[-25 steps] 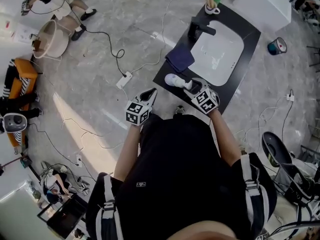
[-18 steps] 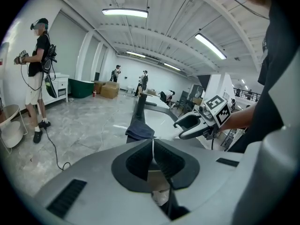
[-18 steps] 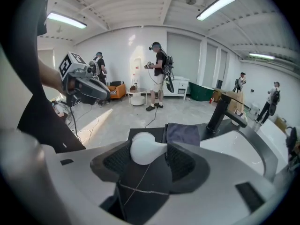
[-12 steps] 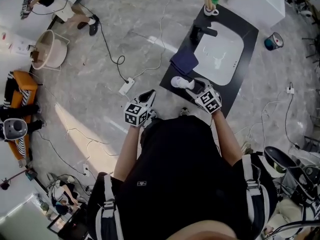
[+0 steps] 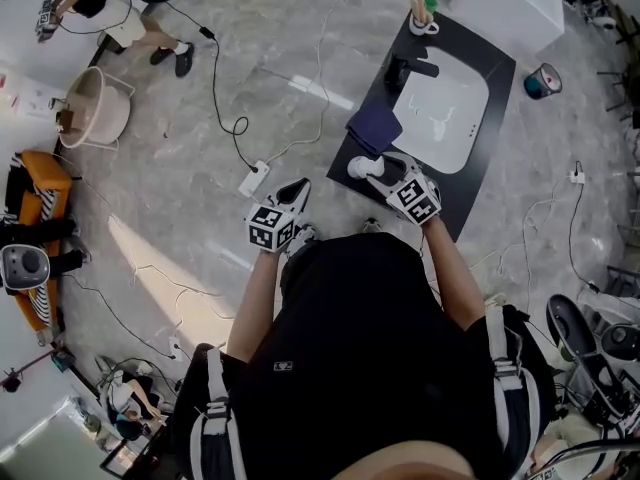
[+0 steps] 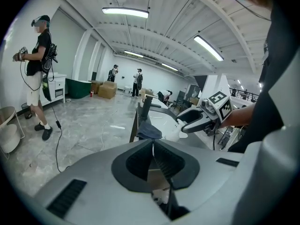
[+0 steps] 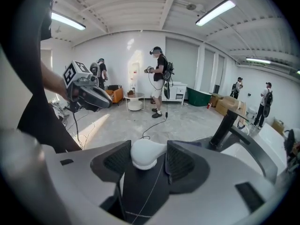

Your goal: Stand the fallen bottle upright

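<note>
Grey stone floor (image 5: 180, 168), cables trailing over it, a white power strip (image 5: 252, 179) lying out in the open and a pale tub (image 5: 90, 103) off to one side.

Black counter (image 5: 468, 190) standing free on the floor, long and narrow. A white sink basin (image 5: 440, 108) is sunk into its middle and takes up most of the top.

Dark blue cloth (image 5: 375, 126), crumpled, on the counter's left edge beside the basin, toward the near end.

Black tap (image 5: 410, 68) at the left edge, further along, its spout reaching over the basin.

Left gripper (image 5: 297, 190): held out over the floor, well off the counter's near left corner. Jaws pressed together, pads meeting in a thin line, nothing between them.

Right gripper (image 5: 392, 170): over the near left corner of the counter. Jaws closed onto the bottle (image 5: 362, 167), a pad against each side of it.

Bottle: white, rounded body with a narrower neck. It sits at the near left corner, just beside the cloth on its near side, the body pointing toward the left edge. Whether it rests on the top or is lifted clear of it, I cannot tell.

Mug (image 5: 422, 20) at the far left corner, with sticks standing in it.
</note>
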The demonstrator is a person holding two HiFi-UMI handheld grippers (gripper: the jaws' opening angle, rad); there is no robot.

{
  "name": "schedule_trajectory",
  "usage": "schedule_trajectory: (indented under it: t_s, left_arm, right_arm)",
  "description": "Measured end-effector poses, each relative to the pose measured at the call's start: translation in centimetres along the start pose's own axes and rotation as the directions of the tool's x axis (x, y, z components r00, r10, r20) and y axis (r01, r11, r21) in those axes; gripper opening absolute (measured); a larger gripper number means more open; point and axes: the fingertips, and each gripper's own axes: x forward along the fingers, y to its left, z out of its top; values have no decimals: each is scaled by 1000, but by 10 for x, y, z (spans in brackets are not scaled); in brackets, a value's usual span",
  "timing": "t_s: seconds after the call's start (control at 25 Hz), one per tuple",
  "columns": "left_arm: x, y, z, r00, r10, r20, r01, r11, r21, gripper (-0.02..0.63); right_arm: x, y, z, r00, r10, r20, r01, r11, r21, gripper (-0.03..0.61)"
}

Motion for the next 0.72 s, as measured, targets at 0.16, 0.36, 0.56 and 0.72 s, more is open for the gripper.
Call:
schedule_trajectory:
  t_s: [0.16, 0.36, 0.56, 0.72]
  left_arm:
    - [-1, 7, -2, 1000, 0, 0, 0, 1000, -3, 21]
    - [-9, 22, -4, 1000, 15, 5, -15, 1000, -15, 21]
    - [-11, 32, -2, 1000, 15, 10, -15, 1000, -23, 21]
    - [-8, 37, 1, 1000, 8, 9, -8, 1000, -16, 21]
  right_arm:
    - [9, 1, 10, 1000, 3, 8, -3, 1000, -12, 296]
    - [23, 9, 24, 1000, 14, 11, -13, 999, -38, 296]
    - [31, 8, 32, 1000, 9, 14, -8, 1000, -29, 296]
    - [33, 5, 32, 1000, 4, 17, -4, 1000, -12, 296]
